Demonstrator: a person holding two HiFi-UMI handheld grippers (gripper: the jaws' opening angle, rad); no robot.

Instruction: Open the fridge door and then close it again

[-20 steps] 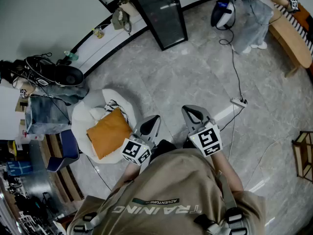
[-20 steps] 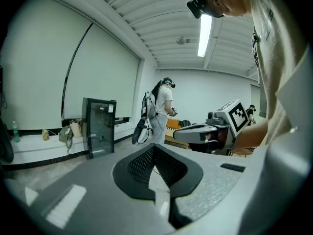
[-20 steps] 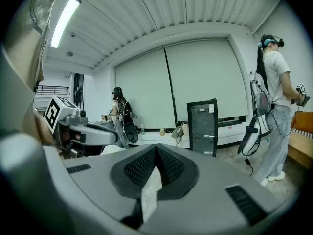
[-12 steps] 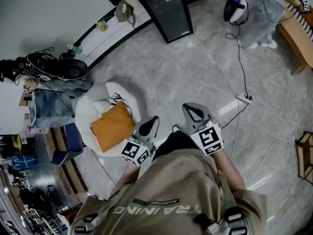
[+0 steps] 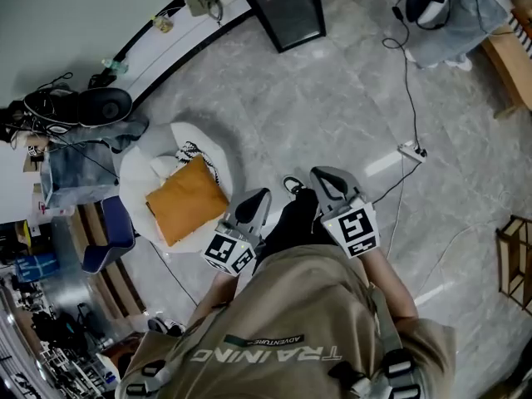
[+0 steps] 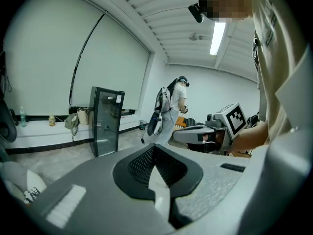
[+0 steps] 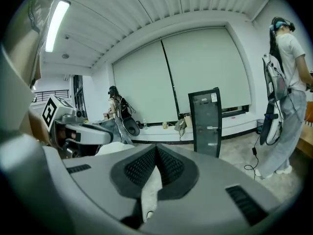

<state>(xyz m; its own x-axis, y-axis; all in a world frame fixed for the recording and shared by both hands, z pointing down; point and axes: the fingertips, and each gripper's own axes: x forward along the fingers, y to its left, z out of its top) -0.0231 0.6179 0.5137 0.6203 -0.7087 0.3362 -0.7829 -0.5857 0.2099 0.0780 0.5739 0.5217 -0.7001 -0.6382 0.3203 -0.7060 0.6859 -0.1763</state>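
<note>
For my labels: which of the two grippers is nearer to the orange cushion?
The left gripper: it is close beside the orange cushion, while the right gripper is beyond the person's leg.

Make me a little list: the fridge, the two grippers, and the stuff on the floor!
fridge: black, door shut, by the wall, far ahead
left gripper: shut, empty, near the body
right gripper: shut, empty, beside the left one
floor: orange cushion on white beanbag; power strip
task: fridge not yet touched
</note>
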